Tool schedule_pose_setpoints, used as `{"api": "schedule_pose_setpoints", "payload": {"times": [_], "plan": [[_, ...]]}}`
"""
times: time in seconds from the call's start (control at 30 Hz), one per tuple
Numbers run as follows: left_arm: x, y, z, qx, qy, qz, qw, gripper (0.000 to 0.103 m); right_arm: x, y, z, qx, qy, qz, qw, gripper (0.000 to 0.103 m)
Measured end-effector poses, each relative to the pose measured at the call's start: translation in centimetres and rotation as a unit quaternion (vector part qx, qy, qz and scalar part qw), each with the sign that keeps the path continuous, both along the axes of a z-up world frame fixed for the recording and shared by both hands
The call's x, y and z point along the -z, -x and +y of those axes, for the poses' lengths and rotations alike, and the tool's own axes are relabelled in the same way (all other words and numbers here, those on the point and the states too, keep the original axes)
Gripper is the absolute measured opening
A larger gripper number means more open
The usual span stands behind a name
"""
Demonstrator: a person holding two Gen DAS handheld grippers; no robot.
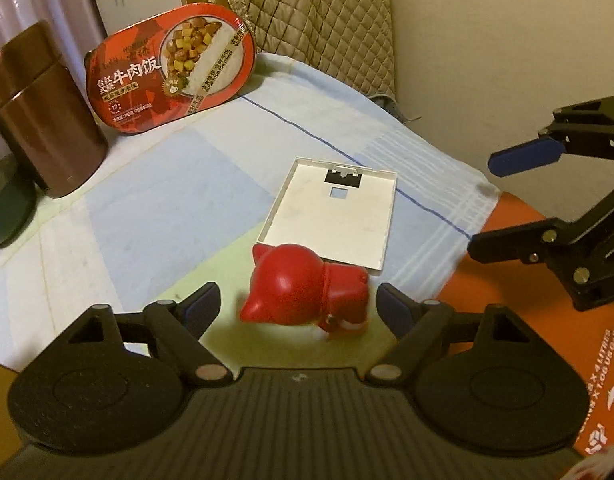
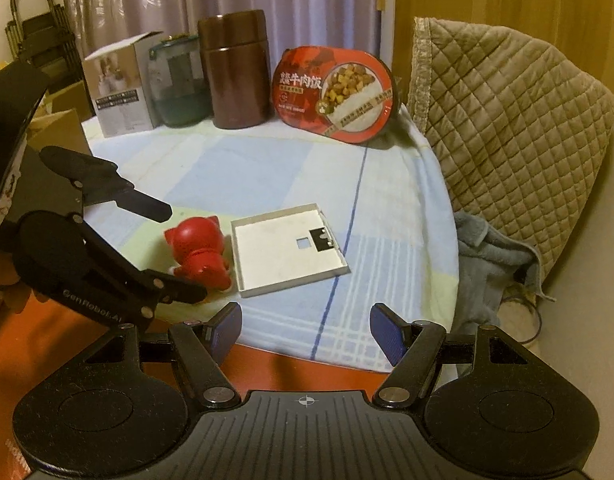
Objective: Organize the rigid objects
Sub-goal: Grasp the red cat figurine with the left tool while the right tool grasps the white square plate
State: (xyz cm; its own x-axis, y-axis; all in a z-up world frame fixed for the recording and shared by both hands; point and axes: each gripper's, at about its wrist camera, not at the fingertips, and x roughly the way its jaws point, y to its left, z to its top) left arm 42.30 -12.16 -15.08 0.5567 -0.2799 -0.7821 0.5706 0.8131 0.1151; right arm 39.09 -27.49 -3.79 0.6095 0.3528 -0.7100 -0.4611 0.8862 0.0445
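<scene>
Jaws of the left tool (image 1: 297, 306) stand wide apart around the red cat figurine (image 1: 307, 292), not touching it. Beside it lies an empty white tray (image 1: 331, 216) on the tabletop (image 1: 147, 184). Right tool (image 2: 306, 334) gapes, holding nothing.

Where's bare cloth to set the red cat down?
Free: the wide blue patch between the white tray and the back row, and the plaid corner right of the tray. Crowded: the back row, from brown canister to beef rice bowl, and around the red cat.
</scene>
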Motion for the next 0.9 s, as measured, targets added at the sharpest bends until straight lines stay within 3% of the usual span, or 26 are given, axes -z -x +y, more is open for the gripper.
{"api": "schedule_pose_setpoints", "payload": {"times": [0.27,0.47,0.53,0.6,0.67,0.9], "plan": [[0.7,-1.0,-0.2,0.023,0.011,0.011,0.9996,0.064,1.2,-0.6,-0.1,0.004,0.006,0.009,1.000,0.068],[-0.3,-0.9,2.4,-0.042,0.034,0.023,0.9983,0.063,1.3,-1.7,0.1,-0.001,-0.002,0.004,1.000,0.069],[-0.7,-1.0,3.6,-0.066,0.041,0.028,0.9966,0.063,1.3,-2.3,0.4,-0.006,-0.005,0.001,1.000,0.074],[-1.0,-1.1,4.7,-0.085,0.040,0.024,0.9953,0.063,1.1,-3.0,1.0,-0.014,-0.007,-0.009,1.000,0.088],[-1.4,-1.2,5.6,-0.100,0.041,0.023,0.9939,0.063,1.0,-3.5,1.6,-0.025,-0.011,-0.017,0.999,0.094],[-2.4,-1.2,6.9,-0.120,0.056,0.027,0.9908,0.063,2.4,-5.9,4.7,-0.053,0.004,-0.015,0.998,0.096]]}}
